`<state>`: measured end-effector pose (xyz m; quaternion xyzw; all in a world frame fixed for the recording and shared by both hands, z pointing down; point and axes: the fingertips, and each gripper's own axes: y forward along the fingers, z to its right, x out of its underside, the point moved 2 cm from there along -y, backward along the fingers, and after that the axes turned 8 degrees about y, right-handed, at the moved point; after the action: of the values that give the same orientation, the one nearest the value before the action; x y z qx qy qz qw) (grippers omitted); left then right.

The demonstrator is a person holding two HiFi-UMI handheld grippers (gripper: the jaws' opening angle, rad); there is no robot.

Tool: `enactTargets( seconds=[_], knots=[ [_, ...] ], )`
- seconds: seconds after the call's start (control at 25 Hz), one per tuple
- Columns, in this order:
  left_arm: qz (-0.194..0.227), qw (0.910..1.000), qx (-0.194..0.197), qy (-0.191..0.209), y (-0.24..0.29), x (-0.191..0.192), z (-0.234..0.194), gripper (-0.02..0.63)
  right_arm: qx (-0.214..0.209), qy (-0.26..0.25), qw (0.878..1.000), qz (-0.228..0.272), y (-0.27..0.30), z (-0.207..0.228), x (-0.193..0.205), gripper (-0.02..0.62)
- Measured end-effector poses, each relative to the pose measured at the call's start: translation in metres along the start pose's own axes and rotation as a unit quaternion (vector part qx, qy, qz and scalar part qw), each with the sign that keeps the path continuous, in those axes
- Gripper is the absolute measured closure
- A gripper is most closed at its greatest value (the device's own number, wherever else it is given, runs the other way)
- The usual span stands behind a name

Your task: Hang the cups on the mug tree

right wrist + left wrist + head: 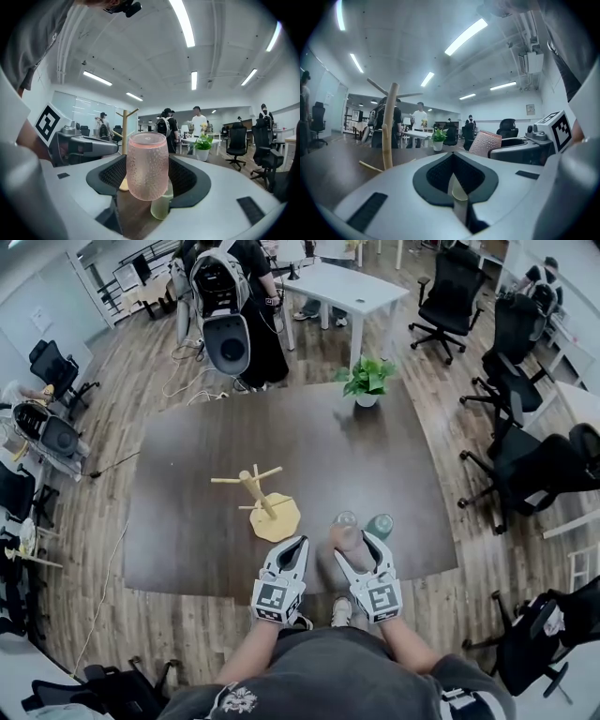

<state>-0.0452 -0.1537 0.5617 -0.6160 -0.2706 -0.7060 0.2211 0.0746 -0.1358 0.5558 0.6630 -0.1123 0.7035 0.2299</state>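
Observation:
The wooden mug tree (258,495) stands on its round base near the middle of the dark table (187,521), with bare pegs; it also shows as a pale post, the mug tree (388,126) (124,126). My right gripper (356,544) (147,187) is shut on a dimpled pink cup (352,535) (147,164) (485,143), held slightly tilted just off the table near the front edge. A green cup (380,524) stands right beside it. My left gripper (289,549) (457,180) is shut and holds nothing, just left of the right one and in front of the tree's base.
A potted plant (367,379) (203,143) sits at the table's far edge. Behind it are a white table (342,287) and standing people. Office chairs (525,465) line the right side. Equipment stands on the floor to the left.

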Motion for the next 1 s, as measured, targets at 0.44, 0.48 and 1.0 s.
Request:
enactTargets(
  seconds=[0.44,0.48,1.0],
  knots=[
    [0.031,0.999,-0.003,0.031,-0.005,-0.034,-0.012,0.6,-0.018,-0.023,0.999,0.037,0.015,-0.014,-0.042,0.296],
    [0.029,0.9989,-0.003,0.036,-0.007,-0.035,-0.013,0.6,-0.02,-0.028,0.999,0.037,0.017,-0.017,-0.043,0.296],
    [0.017,0.9983,-0.04,0.039,-0.031,-0.033,-0.044,0.6,-0.038,0.003,0.998,0.043,0.062,-0.021,-0.053,0.296]
  ],
)
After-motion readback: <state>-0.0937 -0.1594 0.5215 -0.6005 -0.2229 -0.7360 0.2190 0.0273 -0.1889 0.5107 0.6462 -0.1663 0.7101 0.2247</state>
